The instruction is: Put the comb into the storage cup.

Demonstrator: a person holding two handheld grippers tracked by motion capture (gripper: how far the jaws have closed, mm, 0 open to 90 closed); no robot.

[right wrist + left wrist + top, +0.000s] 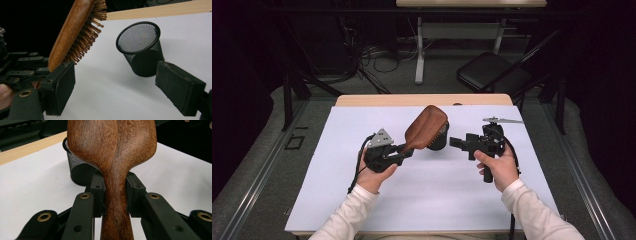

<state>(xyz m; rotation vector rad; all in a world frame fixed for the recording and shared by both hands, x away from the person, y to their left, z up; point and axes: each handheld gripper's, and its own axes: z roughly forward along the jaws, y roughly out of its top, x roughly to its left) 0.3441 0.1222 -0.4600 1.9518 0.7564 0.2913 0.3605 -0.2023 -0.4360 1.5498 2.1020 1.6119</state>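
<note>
Hairbrush point(426, 128), wooden, is clamped by its handle in the left tool point(388, 152) and held tilted above the black mesh cup point(439, 137) near the worktop's point(342, 190) far edge, bristles facing right. It is not yet in the cup; lowering it in seemingly remains. Right tool point(458, 142), jaws apart and grasping nothing, points level toward the cup.
</note>
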